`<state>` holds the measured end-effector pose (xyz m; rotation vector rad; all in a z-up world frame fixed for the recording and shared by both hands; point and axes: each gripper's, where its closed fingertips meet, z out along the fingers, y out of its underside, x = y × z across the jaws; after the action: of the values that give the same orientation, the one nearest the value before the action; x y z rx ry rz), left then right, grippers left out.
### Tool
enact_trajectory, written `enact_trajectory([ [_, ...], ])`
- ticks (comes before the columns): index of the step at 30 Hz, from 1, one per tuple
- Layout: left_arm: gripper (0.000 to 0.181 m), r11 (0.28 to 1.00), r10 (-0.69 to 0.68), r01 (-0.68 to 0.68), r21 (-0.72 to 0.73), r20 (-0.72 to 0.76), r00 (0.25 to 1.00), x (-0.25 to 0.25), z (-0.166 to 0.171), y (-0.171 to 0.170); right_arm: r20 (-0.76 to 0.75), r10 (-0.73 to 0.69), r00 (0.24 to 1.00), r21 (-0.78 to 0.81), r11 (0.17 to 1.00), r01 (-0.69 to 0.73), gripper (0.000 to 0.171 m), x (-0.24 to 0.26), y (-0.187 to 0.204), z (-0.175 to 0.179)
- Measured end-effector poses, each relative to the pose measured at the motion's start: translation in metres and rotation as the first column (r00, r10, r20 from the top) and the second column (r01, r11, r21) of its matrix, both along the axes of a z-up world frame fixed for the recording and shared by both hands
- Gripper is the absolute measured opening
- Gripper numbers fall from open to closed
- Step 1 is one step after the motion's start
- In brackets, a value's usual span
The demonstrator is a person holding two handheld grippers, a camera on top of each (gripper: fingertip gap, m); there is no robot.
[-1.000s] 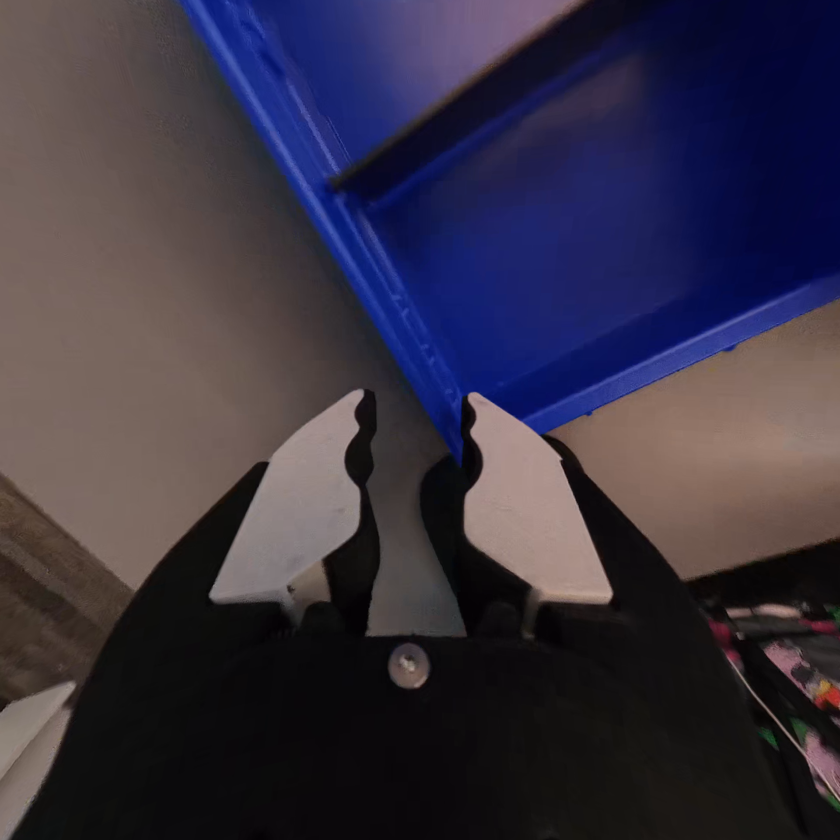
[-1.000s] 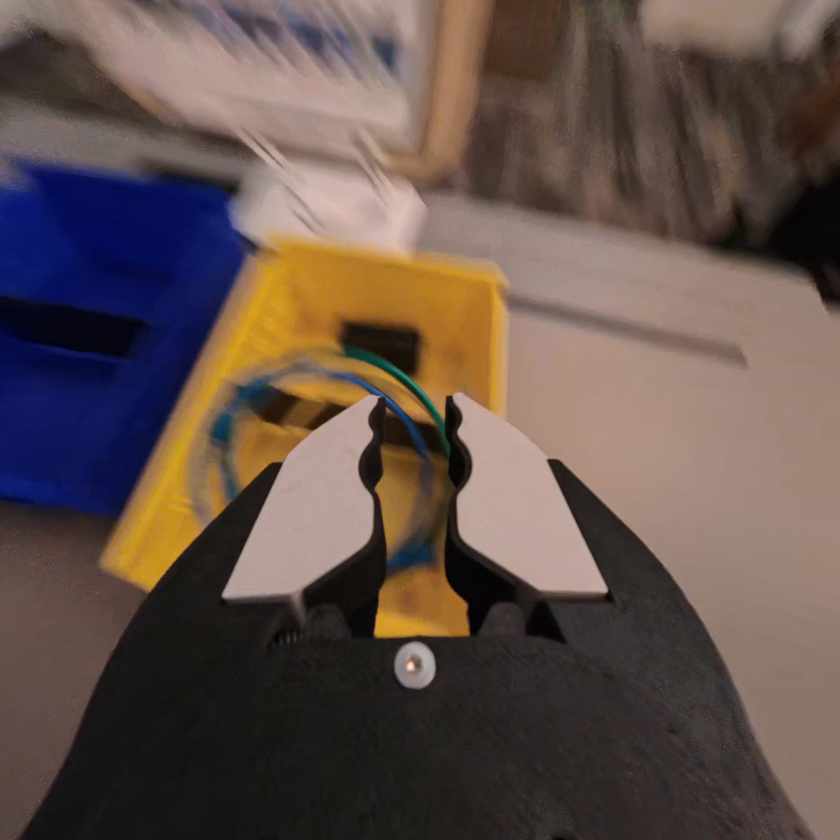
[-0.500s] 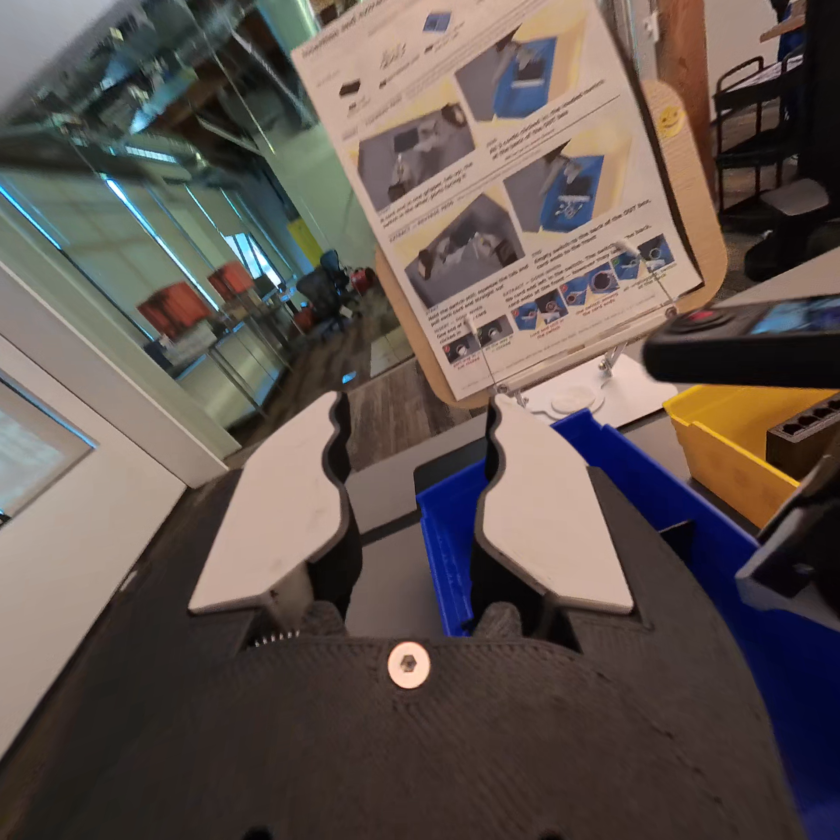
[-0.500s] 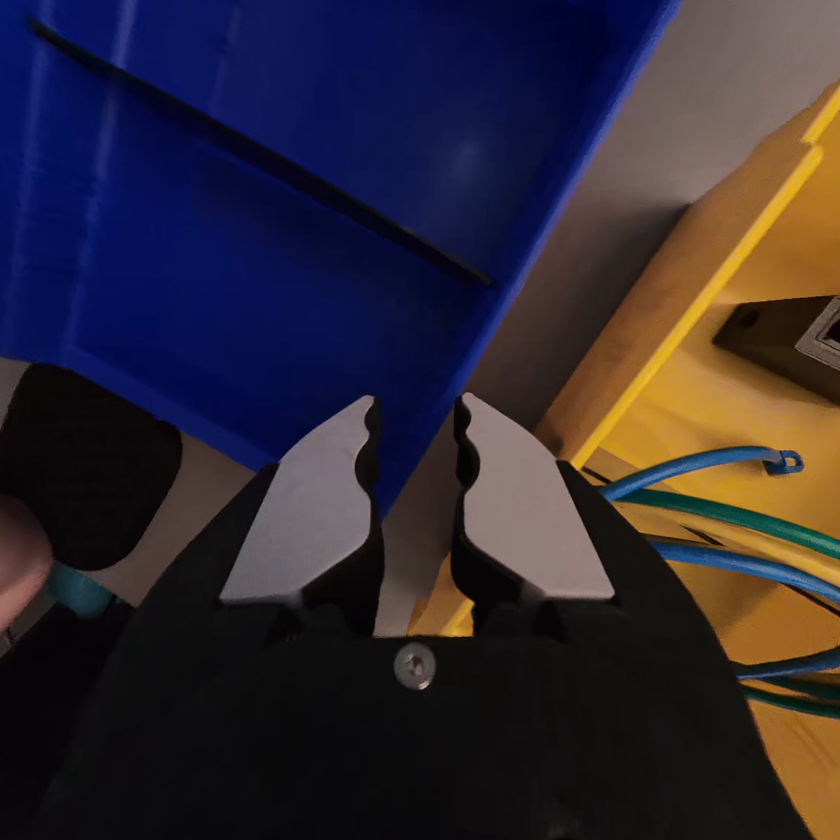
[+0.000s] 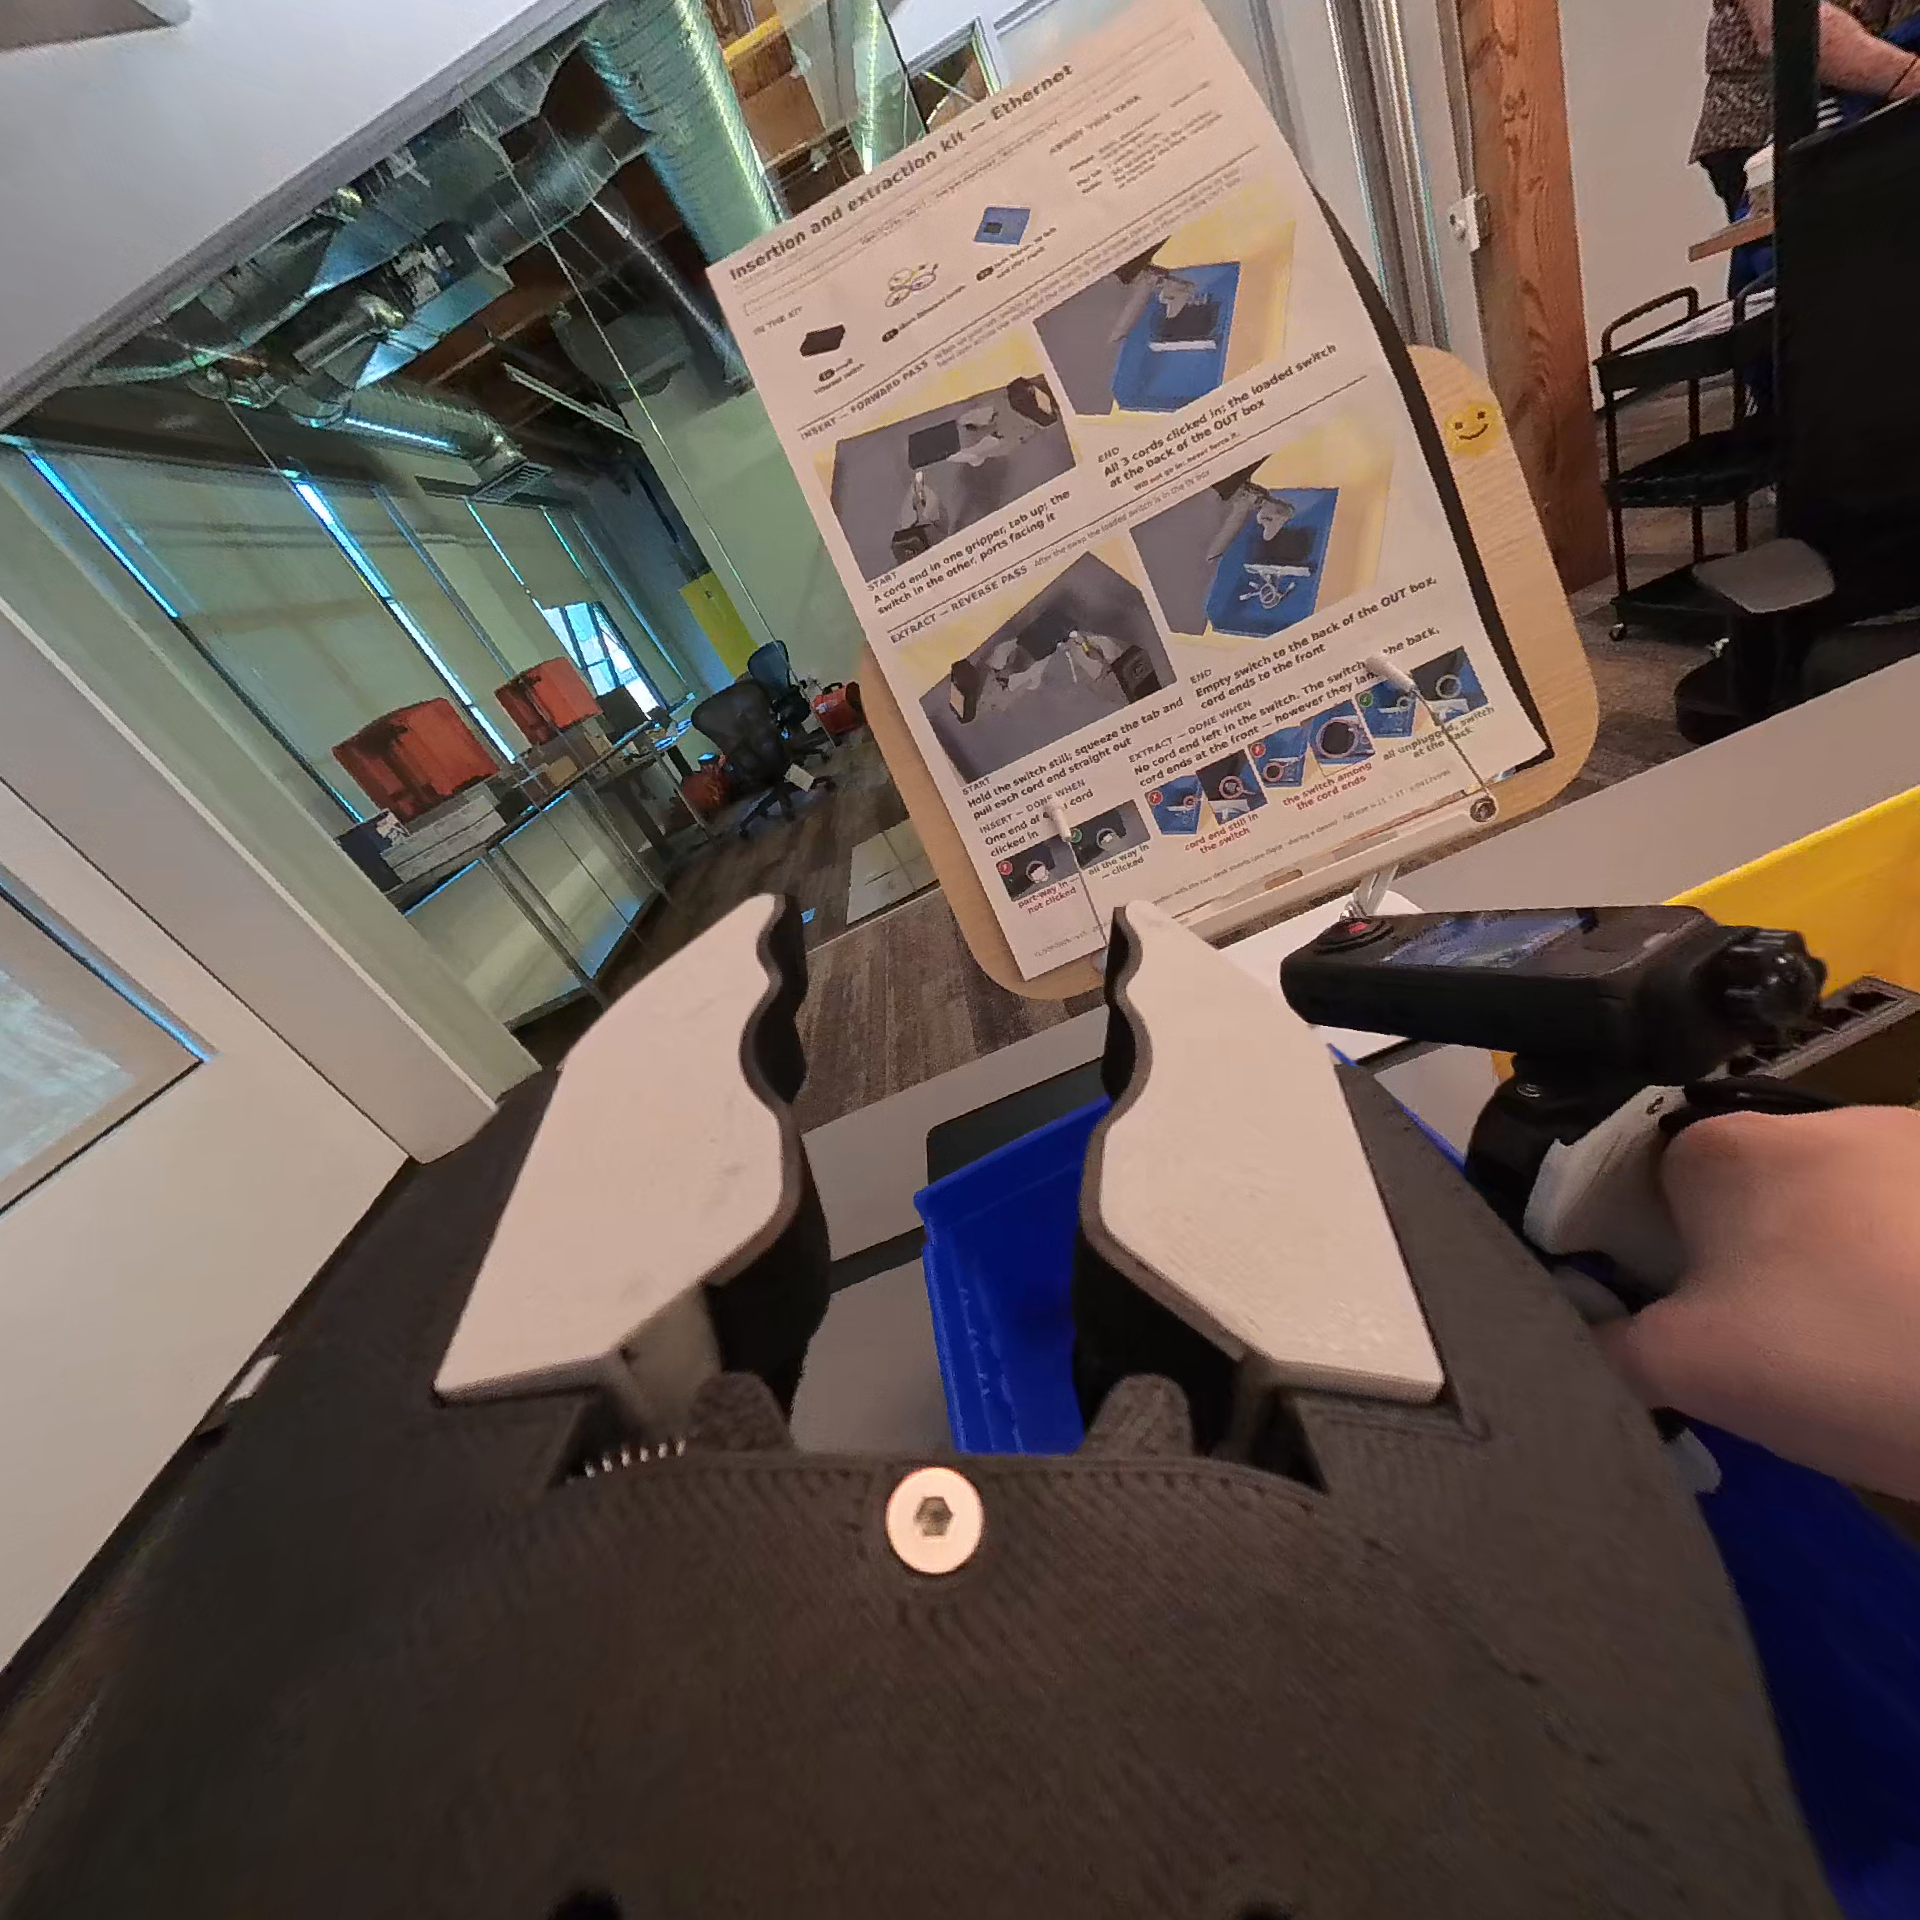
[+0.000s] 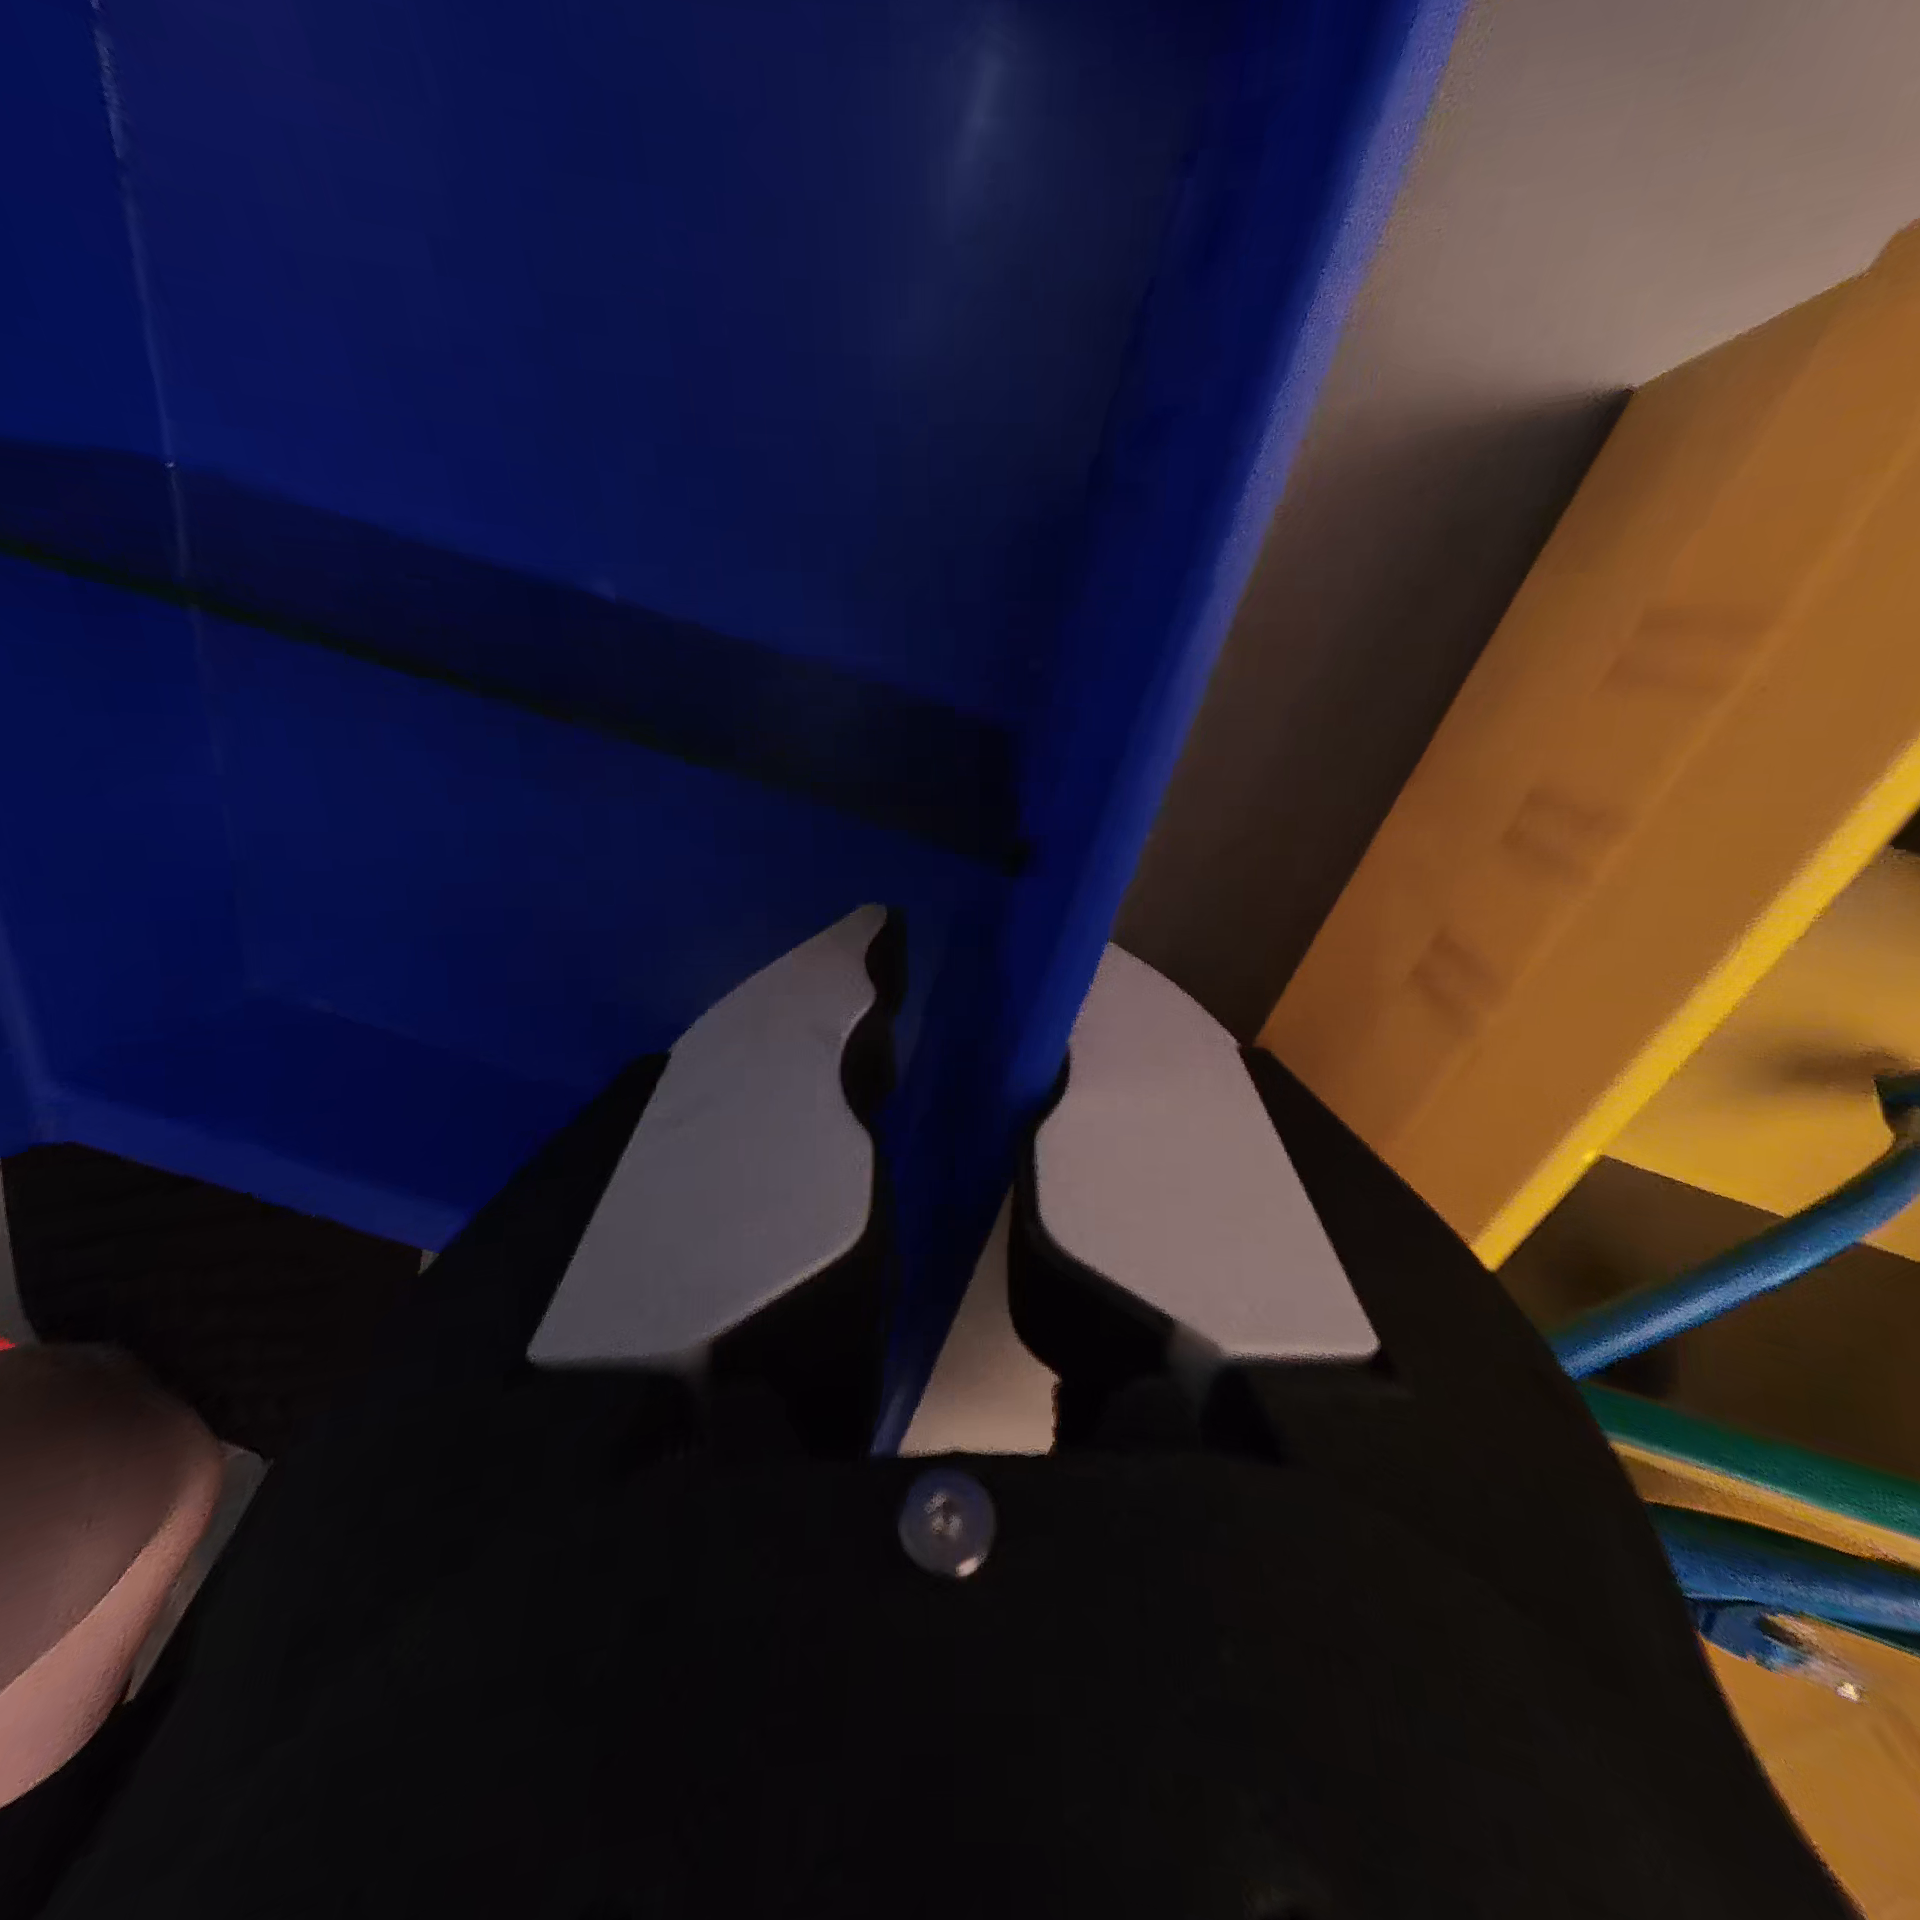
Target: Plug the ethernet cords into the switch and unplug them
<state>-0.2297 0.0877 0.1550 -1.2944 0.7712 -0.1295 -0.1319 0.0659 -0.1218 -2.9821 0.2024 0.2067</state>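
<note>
Jaws of the left gripper stood apart and empty, raised over the near corner of a blue bin and aimed toward a propped instruction sheet at the back of the counter. Jaws of the right gripper straddled the side wall of the blue bin, one on each side; whether they actually pinched the wall could not be told. In the left wrist view a hand held the right tool beside that bin.

Judging from this, the task had barely started: no cord was held, and no plug was seen seated in a port. The ethernet cords, blue and green, lay loose in a yellow bin just beside the blue one, with one blue plug end free near the bottom of the right wrist view. The switch, a dark box with a row of ports, showed only as a sliver in the yellow bin behind the right tool. Picking up the switch and a cord, plugging and unplugging all remained.
</note>
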Motion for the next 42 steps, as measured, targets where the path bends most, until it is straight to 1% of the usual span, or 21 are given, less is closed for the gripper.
enact_trajectory([
  [2, 0.057, 1.000, -0.002, 0.002, -0.010, -0.001, 1.000, -0.001, 0.000, 0.000, -0.003, 0.019, 1.000, -0.027, 0.999, -0.019, 0.012, 0.002, -0.002, -0.004],
  [5, 0.058, 0.999, -0.019, 0.019, -0.037, -0.002, 1.000, 0.000, -0.001, -0.004, -0.104, 0.003, 0.995, -0.028, 1.000, -0.006, 0.010, -0.004, 0.001, -0.002],
  [8, 0.065, 0.993, -0.065, 0.066, -0.097, 0.013, 0.998, 0.001, 0.000, -0.016, -0.132, 0.031, 0.991, -0.047, 0.998, -0.038, 0.008, -0.009, 0.003, 0.002],
  [10, 0.066, 0.993, -0.081, 0.084, -0.080, 0.040, 0.996, -0.003, 0.009, -0.027, -0.172, 0.044, 0.984, -0.060, 0.997, -0.055, 0.007, -0.017, 0.006, 0.009],
  [12, 0.066, 0.993, -0.093, 0.096, -0.061, 0.049, 0.994, -0.007, 0.017, -0.039, -0.219, 0.074, 0.973, -0.065, 0.994, -0.090, 0.007, -0.028, 0.008, 0.023],
  [14, 0.073, 0.991, -0.115, 0.120, -0.066, 0.071, 0.991, -0.015, 0.026, -0.055, -0.248, 0.099, 0.964, -0.048, 0.992, -0.114, 0.007, -0.034, 0.012, 0.044],
  [16, 0.075, 0.983, -0.168, 0.177, -0.054, 0.147, 0.975, -0.026, 0.041, -0.076, -0.251, 0.132, 0.959, -0.024, 0.989, -0.143, 0.007, -0.032, 0.013, 0.074],
  [18, 0.074, 0.961, -0.266, 0.277, 0.002, 0.285, 0.921, -0.039, 0.064, -0.102, -0.238, 0.143, 0.961, -0.003, 0.989, -0.148, 0.007, -0.015, 0.010, 0.109],
  [20, 0.063, 0.924, -0.372, 0.367, 0.104, 0.460, 0.807, -0.059, 0.091, -0.124, -0.216, 0.120, 0.969, 0.020, 0.993, -0.118, 0.007, 0.016, 0.000, 0.147],
  [21, 0.061, 0.908, -0.408, 0.396, 0.139, 0.514, 0.755, -0.067, 0.098, -0.130, -0.202, 0.094, 0.975, 0.030, 0.995, -0.090, 0.007, 0.038, -0.009, 0.165],
  [23, 0.063, 0.885, -0.435, 0.451, 0.115, 0.548, 0.715, -0.065, 0.098, -0.128, -0.166, 0.019, 0.986, 0.059, 0.998, -0.009, 0.007, 0.090, -0.032, 0.198],
  [25, 0.067, 0.852, -0.441, 0.524, 0.004, 0.544, 0.714, -0.047, 0.083, -0.116, -0.128, -0.095, 0.987, 0.098, 0.989, 0.108, 0.007, 0.152, -0.064, 0.224],
  [26, 0.068, 0.819, -0.446, 0.568, -0.077, 0.537, 0.716, -0.032, 0.071, -0.110, -0.110, -0.157, 0.981, 0.117, 0.979, 0.169, 0.007, 0.183, -0.085, 0.232],
  [29, 0.080, 0.661, -0.462, 0.658, -0.359, 0.496, 0.735, 0.022, 0.019, -0.094, -0.061, -0.362, 0.930, 0.171, 0.914, 0.367, 0.007, 0.274, -0.153, 0.240],
  [31, 0.087, 0.562, -0.446, 0.652, -0.509, 0.478, 0.757, 0.059, -0.024, -0.081, -0.017, -0.483, 0.875, 0.199, 0.856, 0.477, 0.006, 0.325, -0.201, 0.230],
  [33, 0.091, 0.482, -0.408, 0.629, -0.611, 0.479, 0.777, 0.093, -0.068, -0.069, 0.009, -0.583, 0.812, 0.198, 0.797, 0.570, 0.006, 0.364, -0.248, 0.211],
  [36, 0.091, 0.344, -0.429, 0.563, -0.751, 0.407, 0.806, 0.132, -0.135, -0.075, 0.000, -0.688, 0.726, 0.168, 0.716, 0.678, 0.007, 0.401, -0.306, 0.173],
  [37, 0.092, 0.316, -0.452, 0.532, -0.785, 0.369, 0.812, 0.140, -0.152, -0.082, -0.019, -0.717, 0.696, 0.155, 0.686, 0.711, 0.007, 0.409, -0.321, 0.160],
  [38, 0.092, 0.310, -0.477, 0.496, -0.811, 0.318, 0.819, 0.146, -0.167, -0.087, -0.036, -0.738, 0.674, 0.140, 0.664, 0.734, 0.007, 0.415, -0.335, 0.146],
  [41, 0.092, 0.372, -0.548, 0.379, -0.847, 0.129, 0.827, 0.156, -0.205, -0.098, -0.066, -0.766, 0.639, 0.082, 0.634, 0.769, 0.007, 0.422, -0.364, 0.106],
  [42, 0.089, 0.369, -0.575, 0.333, -0.868, 0.068, 0.815, 0.157, -0.219, -0.105, -0.066, -0.770, 0.634, 0.060, 0.631, 0.773, 0.007, 0.423, -0.370, 0.094],
])
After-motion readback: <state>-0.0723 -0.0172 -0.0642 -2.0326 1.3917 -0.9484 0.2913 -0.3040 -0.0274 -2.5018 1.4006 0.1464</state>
